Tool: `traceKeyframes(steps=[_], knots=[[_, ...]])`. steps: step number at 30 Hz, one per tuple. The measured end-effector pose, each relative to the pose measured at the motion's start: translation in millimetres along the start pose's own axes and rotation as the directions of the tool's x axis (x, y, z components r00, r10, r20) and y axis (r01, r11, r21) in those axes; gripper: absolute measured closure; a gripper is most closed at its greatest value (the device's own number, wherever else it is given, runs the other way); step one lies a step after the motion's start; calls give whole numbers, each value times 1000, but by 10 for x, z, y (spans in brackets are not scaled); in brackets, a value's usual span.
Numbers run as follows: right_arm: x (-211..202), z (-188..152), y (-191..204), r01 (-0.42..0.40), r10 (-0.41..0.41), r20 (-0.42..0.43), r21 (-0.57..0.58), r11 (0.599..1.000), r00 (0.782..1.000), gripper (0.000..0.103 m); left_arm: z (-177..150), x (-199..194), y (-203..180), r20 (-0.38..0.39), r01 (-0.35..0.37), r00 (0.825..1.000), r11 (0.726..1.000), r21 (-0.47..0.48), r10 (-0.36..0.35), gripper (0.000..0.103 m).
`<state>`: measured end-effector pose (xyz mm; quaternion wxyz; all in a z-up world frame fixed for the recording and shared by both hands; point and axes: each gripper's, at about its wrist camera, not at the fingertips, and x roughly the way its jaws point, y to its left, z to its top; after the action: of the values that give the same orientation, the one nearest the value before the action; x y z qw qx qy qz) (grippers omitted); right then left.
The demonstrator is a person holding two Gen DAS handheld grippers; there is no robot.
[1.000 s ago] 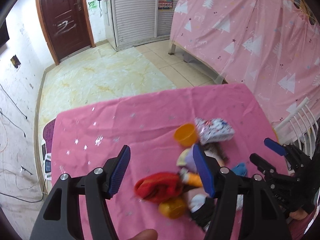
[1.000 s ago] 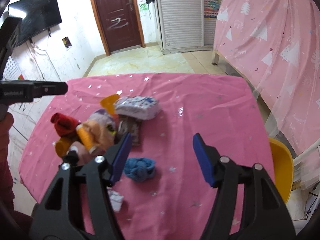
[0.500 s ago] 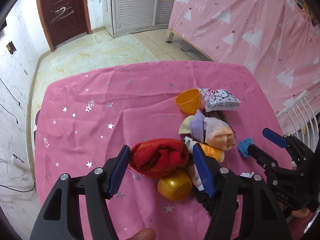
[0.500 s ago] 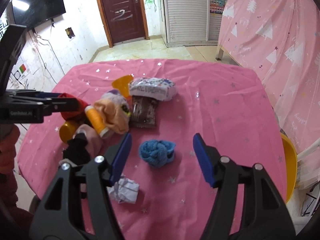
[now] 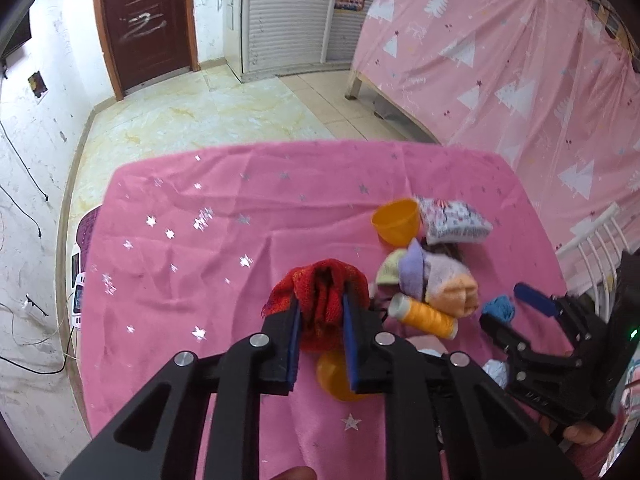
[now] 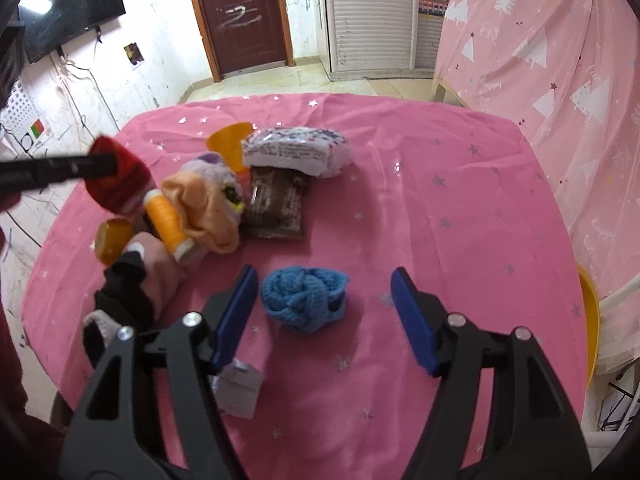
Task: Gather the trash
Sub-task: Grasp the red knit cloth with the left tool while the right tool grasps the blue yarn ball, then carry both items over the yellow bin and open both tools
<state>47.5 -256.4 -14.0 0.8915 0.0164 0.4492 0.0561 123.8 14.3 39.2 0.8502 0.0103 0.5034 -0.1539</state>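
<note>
My left tongs clamp the crumpled red knit cloth at the pile's 9 o'clock edge. Right tongs, jaws opening, straddle the blue knitted yarn ball on the pink starred surface, untouched. Next, I judge: lower, close, lift both.

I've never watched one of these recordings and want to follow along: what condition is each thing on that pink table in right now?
Left gripper: shut on the red knitted cloth.
Right gripper: jaws opening, pads clear of the blue knitted ball between them.
Orange plastic cup: tipped on its side.
Orange thread spool: lying flat.
Brown wrapper: flat on the cloth.
</note>
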Motion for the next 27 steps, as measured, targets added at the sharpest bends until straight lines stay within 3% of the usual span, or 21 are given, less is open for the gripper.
traceKeyframes(steps=[3,8,16,27], knots=[[28,-17,21,13,-13,-5,-20,1000,1000,46,76,-97,11,20,3,1000,1000,-12,-3,91],[23,-39,21,19,-19,-2,-30,999,1000,73,168,-198,-14,39,11,999,1000,-19,-10,91],[-111,-10,-190,21,-22,52,20,1000,998,74,272,-318,-323,58,29,998,999,22,-30,91],[-400,-56,-999,85,-102,114,145,986,988,74,402,-270,-1294,44,86,995,985,147,-93,91]])
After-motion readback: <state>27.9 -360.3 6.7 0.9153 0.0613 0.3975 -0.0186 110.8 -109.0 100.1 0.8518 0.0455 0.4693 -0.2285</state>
